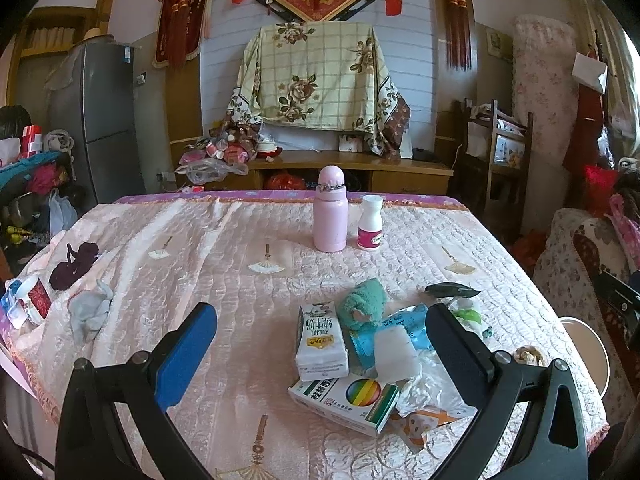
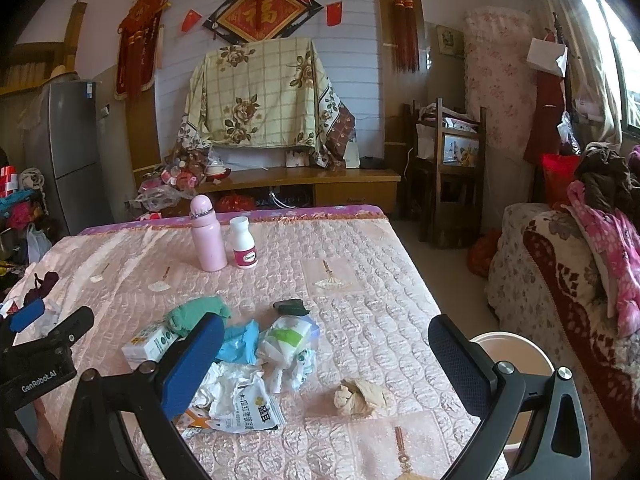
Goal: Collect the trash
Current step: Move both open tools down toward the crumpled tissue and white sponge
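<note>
A pile of trash lies on the pink quilted table (image 1: pixel 224 240): a milk carton (image 1: pixel 320 344), a medicine box (image 1: pixel 344 400), a blue wrapper (image 1: pixel 404 326), a dark wrapper (image 1: pixel 452 290) and crumpled white plastic (image 2: pixel 240 400). A crumpled beige paper ball (image 2: pixel 360 396) lies apart, nearer the right edge. My left gripper (image 1: pixel 322 314) is open and hovers over the carton, holding nothing. My right gripper (image 2: pixel 326 326) is open above the paper ball and a green-white wrapper (image 2: pixel 288 336). A white bin (image 2: pixel 516 356) stands beyond the table's right edge.
A pink bottle (image 1: pixel 330 216) and a white pill bottle (image 1: pixel 370 222) stand at the far middle. A teal cloth (image 1: pixel 362 308) lies in the pile. Grey cloth (image 1: pixel 90 312), purple cloth (image 1: pixel 74 264) and a cup (image 1: pixel 34 296) lie left. A sofa (image 2: pixel 560 280) flanks the right.
</note>
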A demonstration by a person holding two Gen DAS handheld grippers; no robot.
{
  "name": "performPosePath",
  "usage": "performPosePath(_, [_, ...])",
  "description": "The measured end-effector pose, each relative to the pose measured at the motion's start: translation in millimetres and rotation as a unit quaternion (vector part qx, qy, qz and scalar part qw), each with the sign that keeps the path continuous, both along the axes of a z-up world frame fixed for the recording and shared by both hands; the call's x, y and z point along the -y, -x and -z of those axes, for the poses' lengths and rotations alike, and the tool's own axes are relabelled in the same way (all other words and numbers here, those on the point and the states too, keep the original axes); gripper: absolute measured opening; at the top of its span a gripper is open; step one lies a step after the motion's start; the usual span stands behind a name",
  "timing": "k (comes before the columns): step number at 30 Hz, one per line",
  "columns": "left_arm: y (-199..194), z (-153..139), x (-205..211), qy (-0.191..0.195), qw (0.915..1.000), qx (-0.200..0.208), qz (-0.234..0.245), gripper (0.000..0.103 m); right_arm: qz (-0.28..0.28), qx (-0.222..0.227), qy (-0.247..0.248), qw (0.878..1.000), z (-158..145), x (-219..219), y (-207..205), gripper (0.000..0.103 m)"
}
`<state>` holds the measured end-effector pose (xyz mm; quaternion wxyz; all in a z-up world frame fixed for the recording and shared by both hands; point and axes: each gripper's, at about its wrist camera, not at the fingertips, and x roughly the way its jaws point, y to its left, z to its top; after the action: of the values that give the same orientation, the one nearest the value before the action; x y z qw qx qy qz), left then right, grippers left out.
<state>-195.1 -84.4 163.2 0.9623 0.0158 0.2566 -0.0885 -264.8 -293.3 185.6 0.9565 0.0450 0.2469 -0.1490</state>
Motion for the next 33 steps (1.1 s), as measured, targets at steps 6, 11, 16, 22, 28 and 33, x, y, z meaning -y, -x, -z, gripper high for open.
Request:
performPosePath(6, [-5.2, 3.4, -5.8, 0.004, 0.9999, -0.010, -0.006, 0.103, -0.001, -0.005, 0.004, 1.000, 3.2, 1.2, -0.2, 0.103])
performPosePath(11, [-7.5, 5.1, -8.4, 0.000, 0.9999, -0.010, -0.010, 0.103, -0.003, -0.012, -0.004, 1.000, 6.3, 6.2, -1.8, 0.103])
performPosePath(16, [-10.2, 8.3, -12.9, -0.008, 0.9998, -0.014, -0.012, 0.103, 0.001, -0.020, -0.009, 1.000, 11.9, 13.1, -2.8, 0.103])
performPosePath(22, [-15.9, 10.9, -32.6, -0.022, 0.9994, -0.023, -0.013, 0.103, 0.004, -0.033, -0.015, 0.999, 19.9, 23.1, -4.2, 0.103])
performPosePath(28, [-24.1, 17.1, -52.2, -0.026, 0.9986, -0.038, -0.025, 0.103, 0.014, -0.045, -0.027, 0.999, 28.5, 38.3, -6.0, 0.103])
performPosePath(33, [-26.7, 21.8, -49.2, -0.014, 0.9985, -0.048, -0.021, 0.103, 0.026, -0.056, -0.033, 0.998, 35.6, 54.3, -7.3, 0.103])
